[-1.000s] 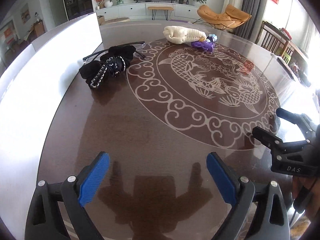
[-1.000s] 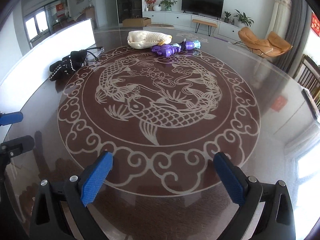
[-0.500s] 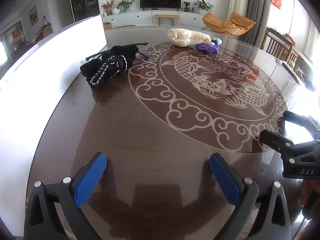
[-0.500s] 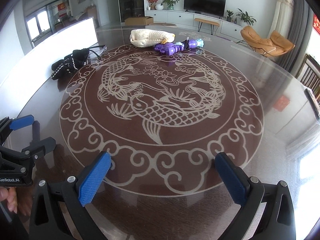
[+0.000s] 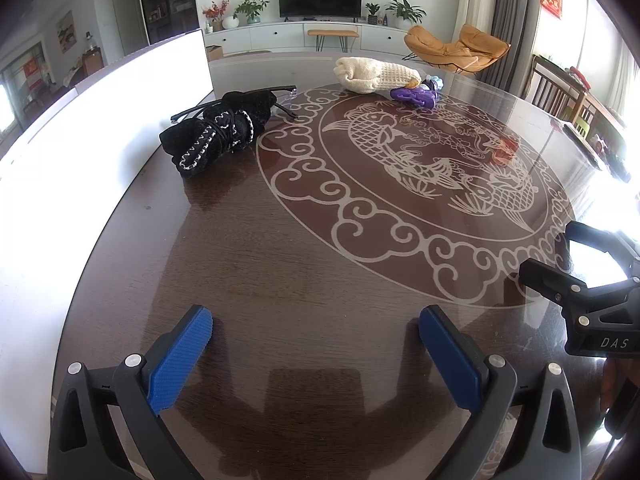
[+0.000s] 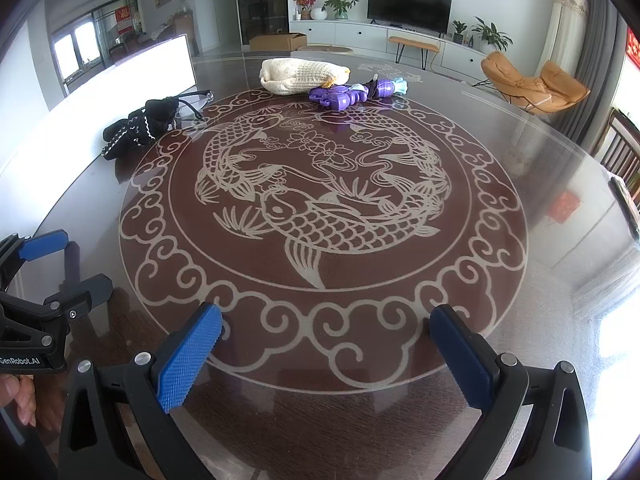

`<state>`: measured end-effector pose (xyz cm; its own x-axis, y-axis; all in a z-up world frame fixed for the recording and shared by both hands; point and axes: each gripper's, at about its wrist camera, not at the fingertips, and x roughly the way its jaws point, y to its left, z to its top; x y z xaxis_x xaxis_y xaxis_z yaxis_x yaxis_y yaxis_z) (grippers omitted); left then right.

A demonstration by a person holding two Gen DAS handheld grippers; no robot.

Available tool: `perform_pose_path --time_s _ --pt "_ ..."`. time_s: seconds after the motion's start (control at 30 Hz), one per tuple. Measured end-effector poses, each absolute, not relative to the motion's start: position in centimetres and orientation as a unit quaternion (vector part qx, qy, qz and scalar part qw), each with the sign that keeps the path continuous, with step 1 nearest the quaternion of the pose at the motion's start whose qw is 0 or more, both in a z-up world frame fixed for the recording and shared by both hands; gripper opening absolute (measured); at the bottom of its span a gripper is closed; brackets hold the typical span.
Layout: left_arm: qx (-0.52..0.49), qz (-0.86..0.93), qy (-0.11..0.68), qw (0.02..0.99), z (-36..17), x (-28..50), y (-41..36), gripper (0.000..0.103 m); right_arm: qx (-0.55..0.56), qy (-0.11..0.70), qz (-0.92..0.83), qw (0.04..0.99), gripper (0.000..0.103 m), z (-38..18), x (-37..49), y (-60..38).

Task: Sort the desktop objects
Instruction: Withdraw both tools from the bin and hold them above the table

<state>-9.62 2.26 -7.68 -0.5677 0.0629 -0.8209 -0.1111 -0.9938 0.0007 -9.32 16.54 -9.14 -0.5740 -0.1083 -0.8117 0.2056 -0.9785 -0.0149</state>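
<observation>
On the round dark table (image 5: 248, 248) (image 6: 560, 184) with a fish pattern lie a black pouch with white stitching (image 5: 218, 134) (image 6: 134, 130) and thin-framed glasses (image 5: 280, 90) (image 6: 196, 100) behind it. Farther off rest a cream knitted bag (image 5: 374, 75) (image 6: 300, 75) and a purple toy (image 5: 416, 96) (image 6: 344, 96) with a pale blue piece (image 6: 398, 87). My left gripper (image 5: 316, 340) (image 6: 60, 264) hangs open near the table's front edge, empty. My right gripper (image 6: 326, 344) (image 5: 560, 252) is open and empty too, beside the left one.
A white board (image 5: 100, 120) (image 6: 120, 84) stands along the table's left side. Chairs (image 5: 560, 92) (image 6: 620, 148) stand at the right. An orange lounge chair (image 5: 456, 46) (image 6: 532, 80) and a TV cabinet (image 5: 316, 32) are beyond the table. A hand (image 6: 20, 400) grips the left tool.
Both grippers have drawn back a little toward the near edge and tilted up, so the objects sit lower and nearer in view. Both stay open and empty.
</observation>
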Motion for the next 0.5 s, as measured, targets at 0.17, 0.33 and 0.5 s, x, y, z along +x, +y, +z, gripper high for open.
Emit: perform_pose_path --time_s 0.17,0.33,0.5 --pt "-0.462 0.885 0.026 0.051 -7.58 -9.59 2.22 0.103 0.453 0.054 -0.885 0.089 0.103 -9.13 -9.30 16.55" --pt "-0.462 0.885 0.026 0.051 -7.58 -9.56 2.19 0.103 0.453 0.054 -0.885 0.089 0.103 -9.14 -9.32 16.53" --pt "-0.462 0.885 0.026 0.051 -7.59 -9.56 2.20 0.103 0.453 0.054 -0.885 0.089 0.103 -9.14 -9.32 16.53"
